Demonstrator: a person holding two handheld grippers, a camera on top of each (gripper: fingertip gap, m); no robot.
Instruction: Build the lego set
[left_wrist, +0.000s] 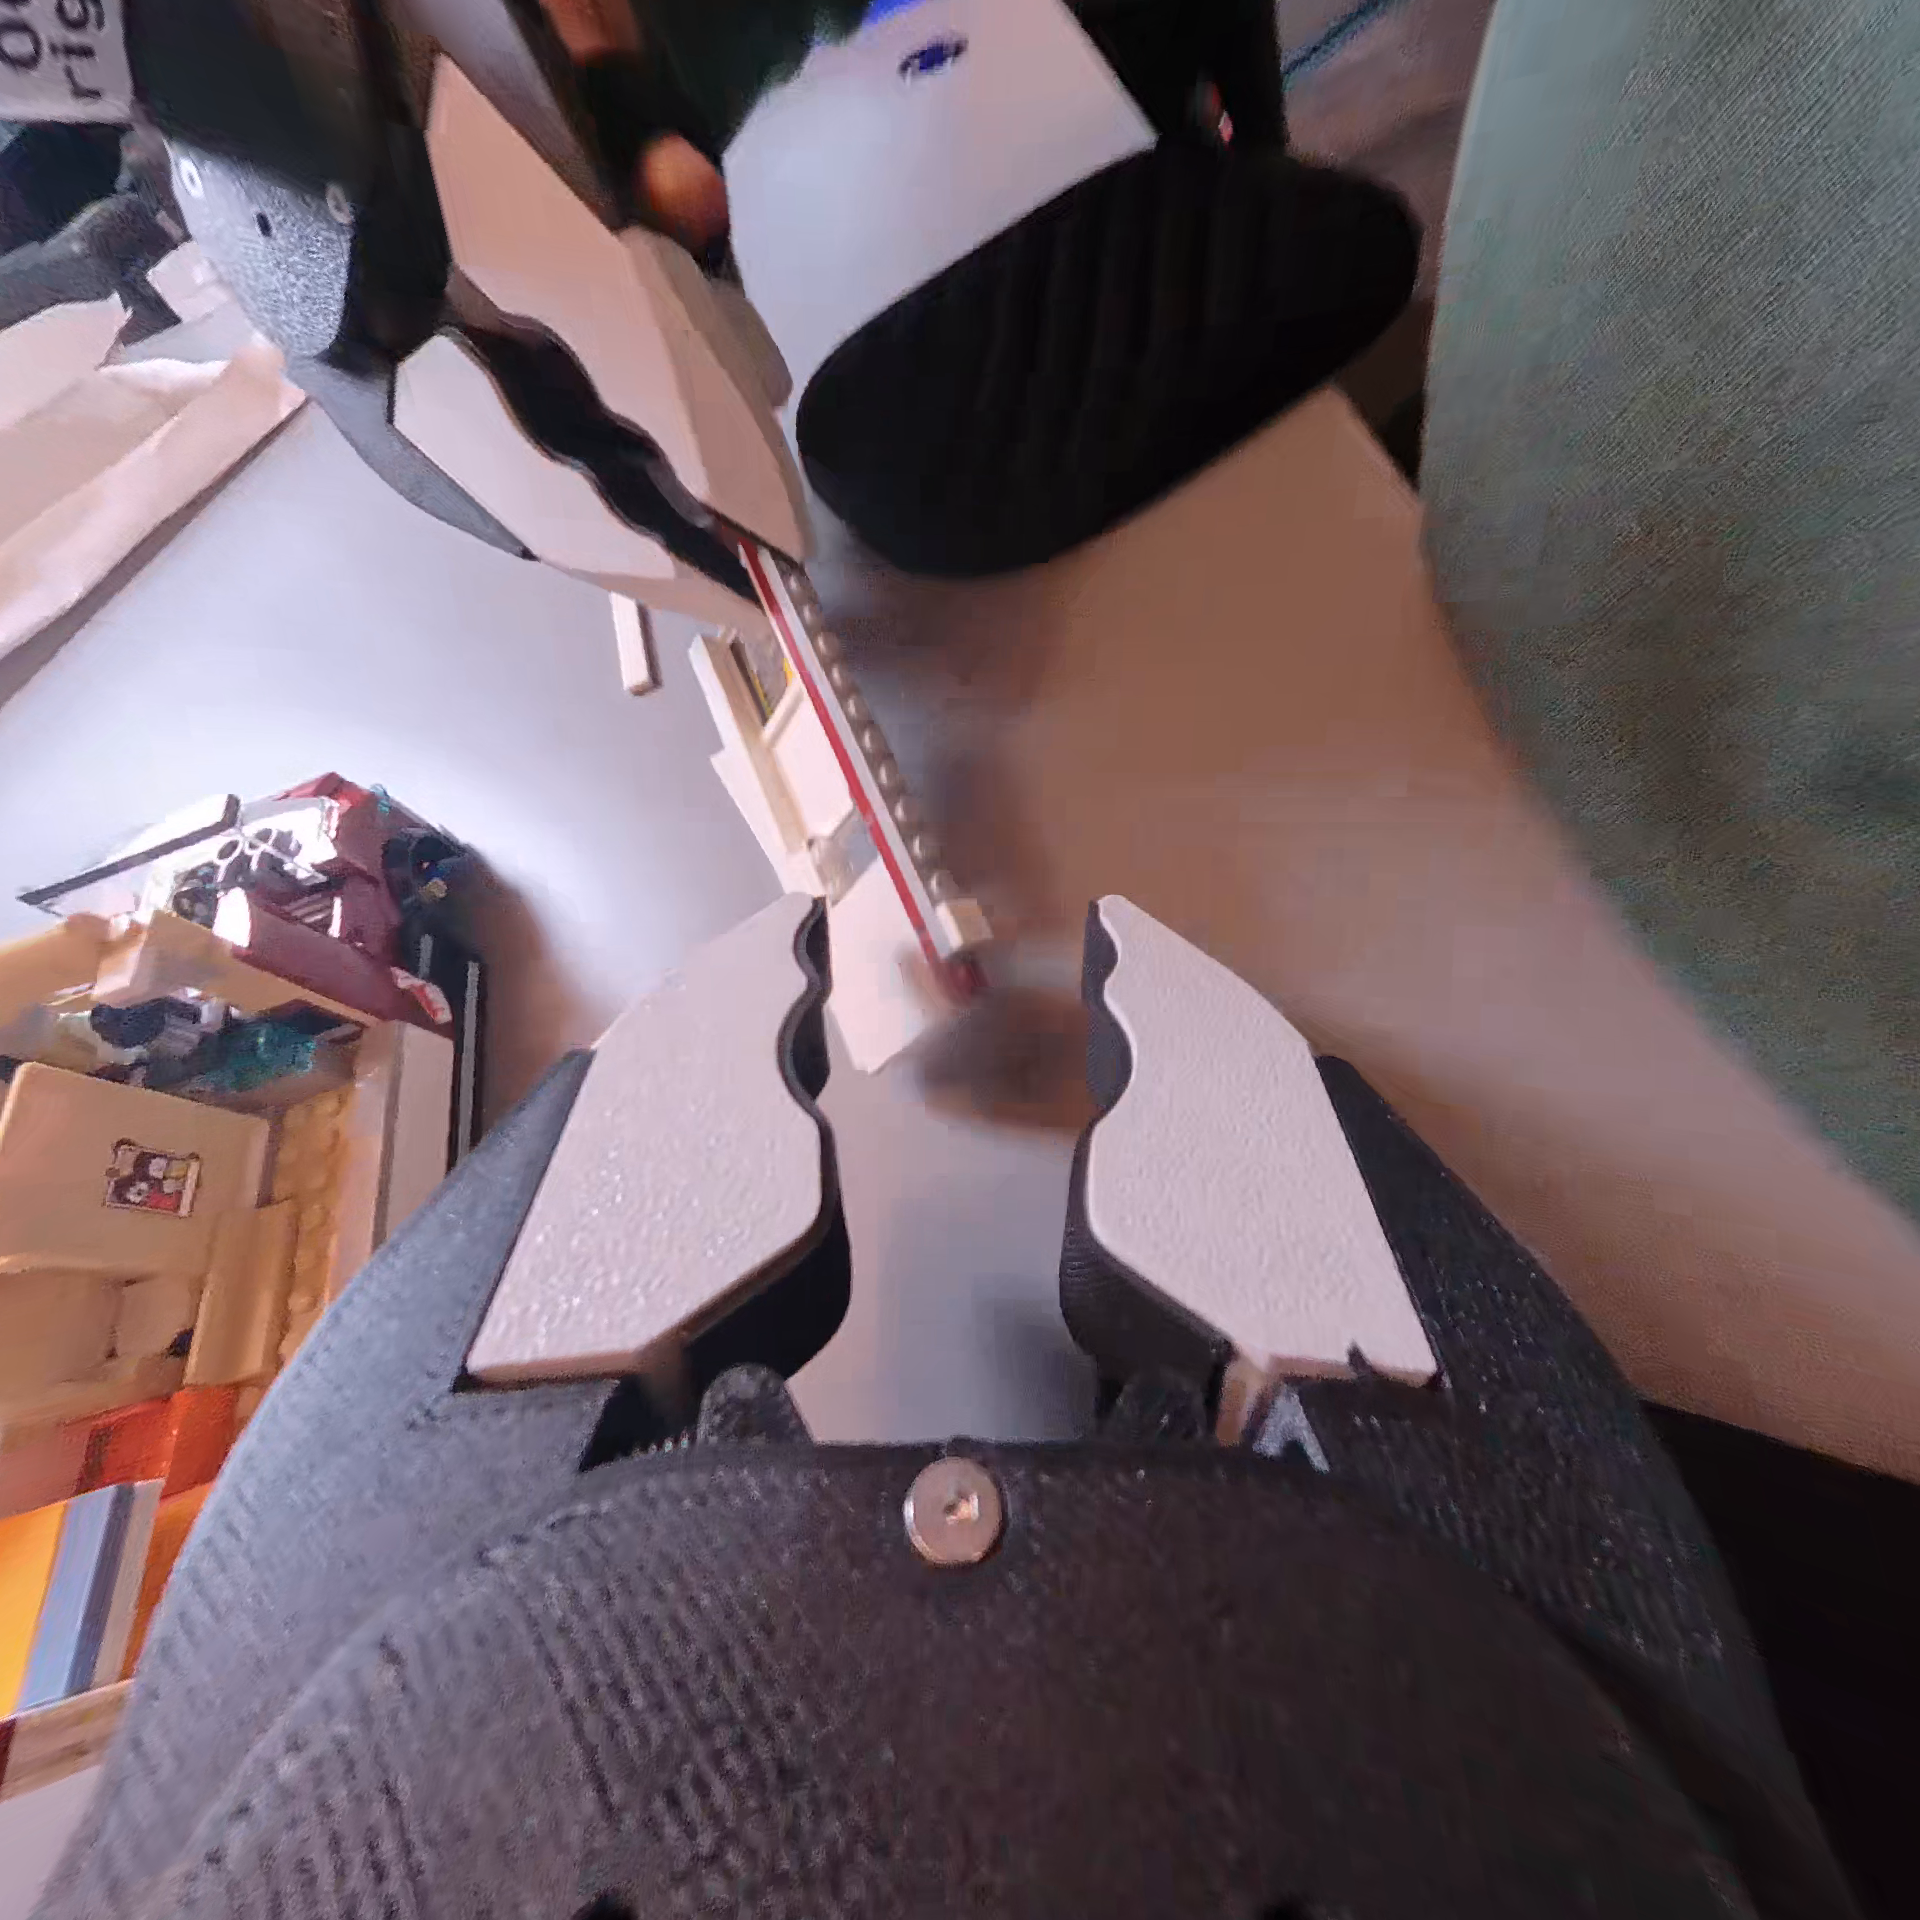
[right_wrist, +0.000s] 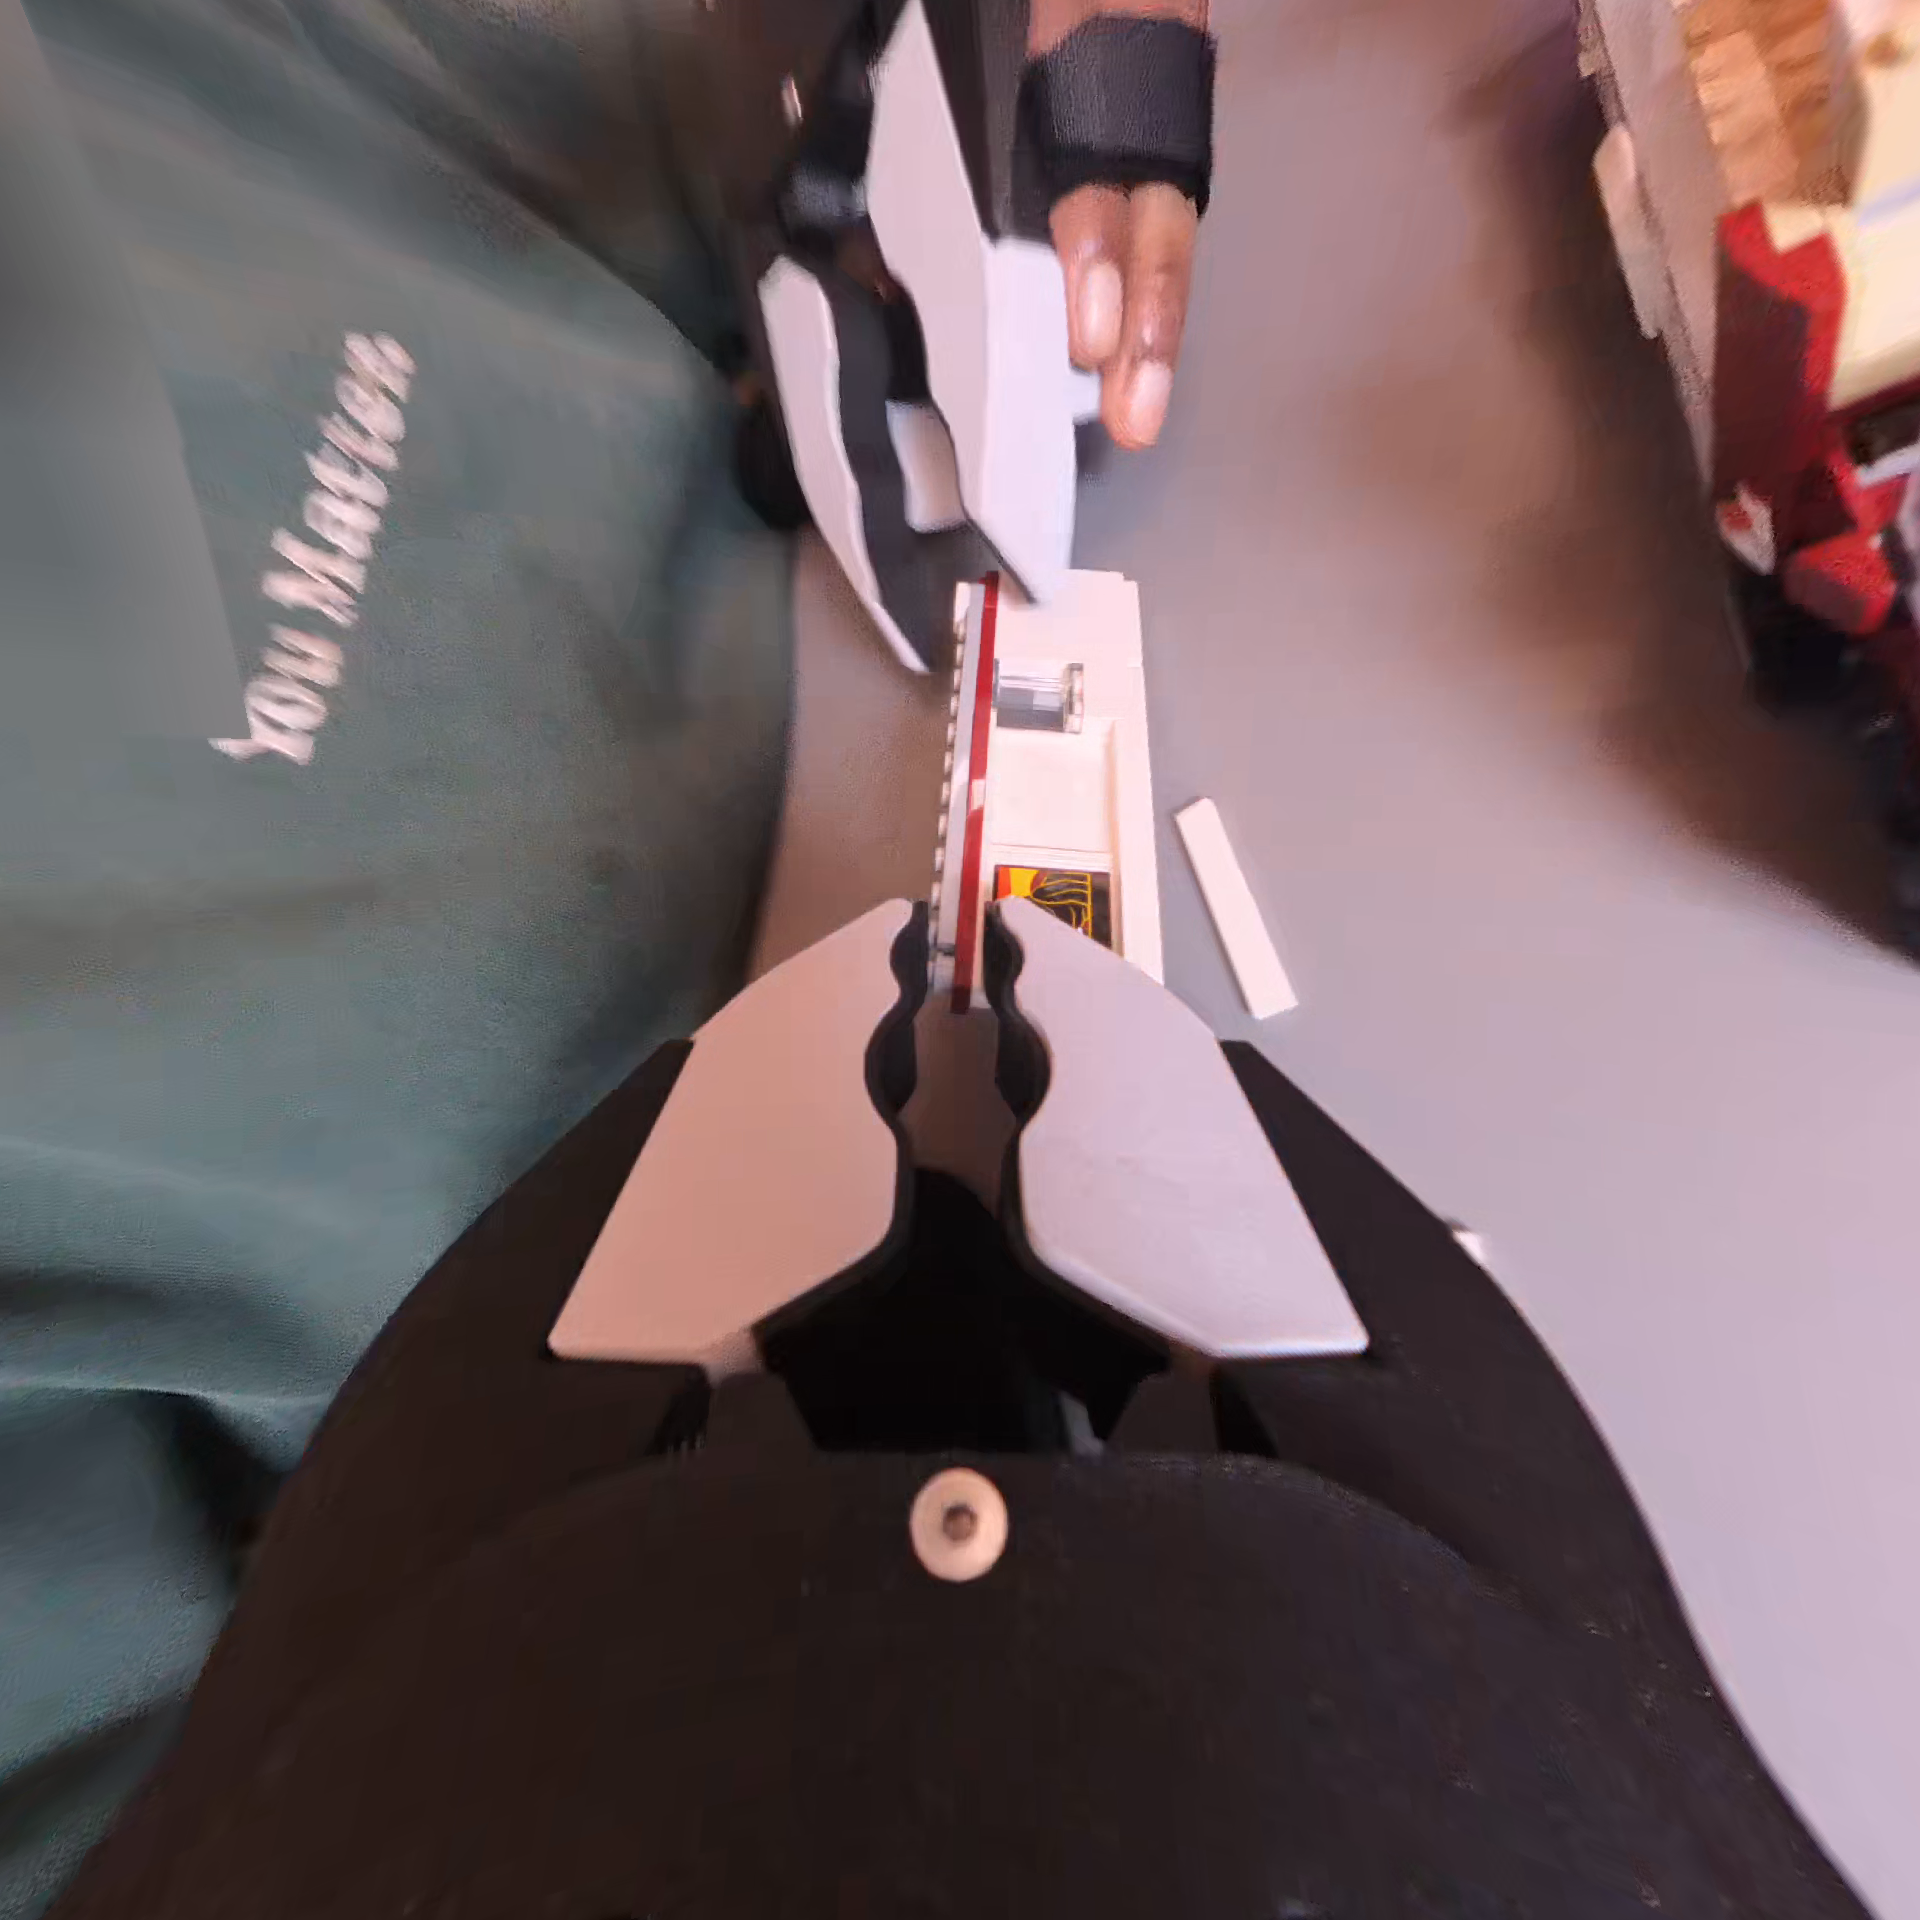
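right tongs (right_wrist: 954, 940) pinch the near end of a long white brick build (right_wrist: 1060, 769) – both pads pressed on its upright edge, a white studded strip backed by a thin red strip (right_wrist: 975, 831). the build runs straight ahead from the right tongs' tips on a grey table (right_wrist: 1455, 1039); it has a clear block (right_wrist: 1036, 694) near its far end and a small tile with a yellow-orange picture on black (right_wrist: 1051, 909) just right of the right tongs' tip. a loose flat white piece (right_wrist: 1234, 909) lies on the table to the right of the build, apart from it. left tongs (left_wrist: 954, 940) are spread wide, fingers (left_wrist: 717, 1091) not pressing anything; the end of the white build (left_wrist: 821, 790) and its red strip (left_wrist: 862, 769) lie just ahead of the tips, the build's corner close to the left finger – touching or not, cannot tell, that spot is blurred. in the right wrist view the left tongs (right_wrist: 966, 623) show at the far end of the build, also spread, with a hand (right_wrist: 1127, 301) in a black wrist strap by them. left of the right tongs is a person's teal shirt (right_wrist: 364, 727). far left of the left tongs sits a pile of boxes and red and tan brick parts (left_wrist: 260, 987).
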